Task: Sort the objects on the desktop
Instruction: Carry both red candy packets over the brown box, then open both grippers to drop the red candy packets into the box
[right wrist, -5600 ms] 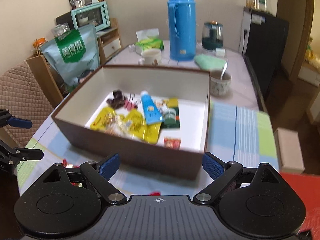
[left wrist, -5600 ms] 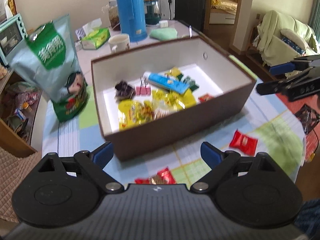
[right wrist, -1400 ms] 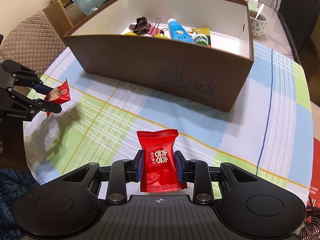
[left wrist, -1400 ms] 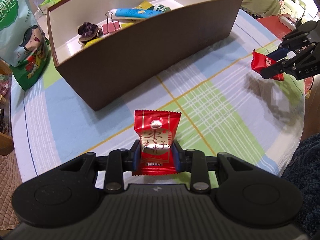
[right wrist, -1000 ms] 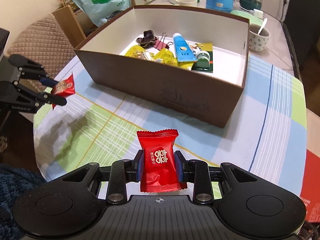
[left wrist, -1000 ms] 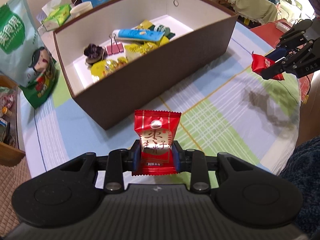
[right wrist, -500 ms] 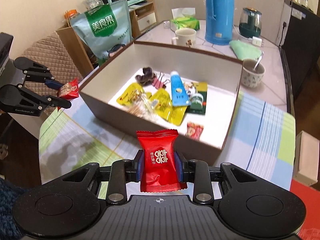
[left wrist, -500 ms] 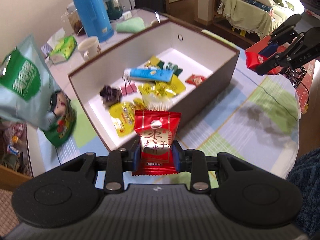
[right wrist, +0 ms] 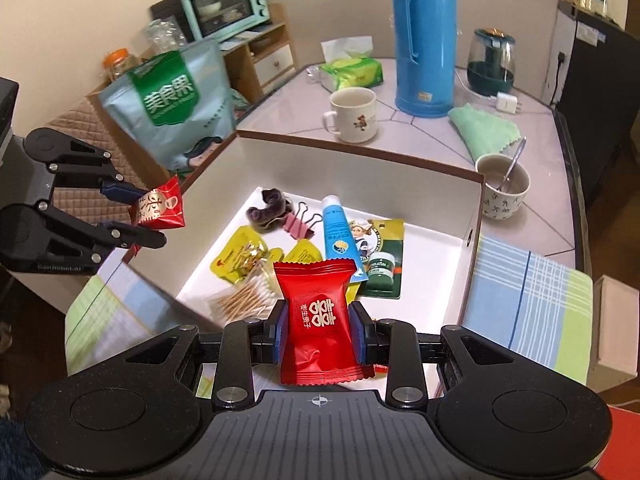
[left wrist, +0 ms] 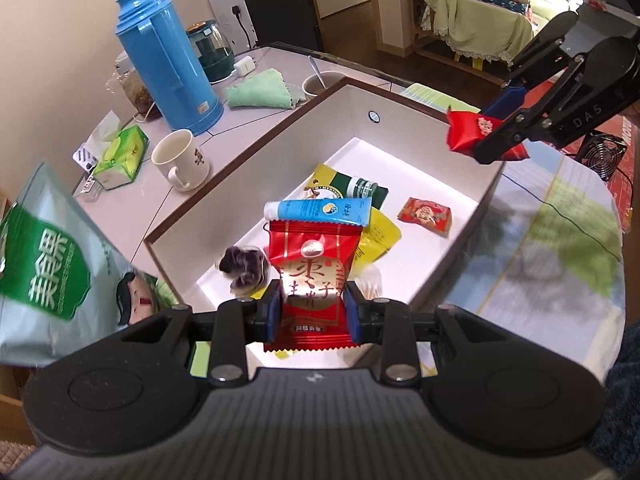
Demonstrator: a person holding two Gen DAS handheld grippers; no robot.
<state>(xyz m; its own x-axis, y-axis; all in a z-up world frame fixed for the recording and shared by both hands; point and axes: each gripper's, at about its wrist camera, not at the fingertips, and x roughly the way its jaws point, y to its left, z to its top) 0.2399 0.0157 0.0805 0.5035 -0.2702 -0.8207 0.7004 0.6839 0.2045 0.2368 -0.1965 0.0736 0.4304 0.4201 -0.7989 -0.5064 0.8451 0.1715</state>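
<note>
We have two red sweets in the air at once. The left gripper point(left wrist: 313, 312) is clamped tight on a red candy with gold lettering point(left wrist: 313, 276), and the right gripper point(right wrist: 319, 338) is closed just as firmly on a plain red candy point(right wrist: 320, 320); each wrapper stands upright between the blue pads. Both hang above the brown box point(right wrist: 476, 216), ours on the left over its near-left corner, the other over the near edge toward the right, presumably so that opening the jaws drops them straight in. Inside already lie a blue tube point(right wrist: 338, 230), a yellow sachet point(right wrist: 240, 258), cotton swabs point(right wrist: 244, 300), a binder clip point(right wrist: 300, 224) and, toward the far right wall, what looks like another small red sweet point(left wrist: 425, 215), though blur leaves us unsure. Half a second ago both grippers sat lower and further back; they have since risen and closed over the box, grips unchanged.
</note>
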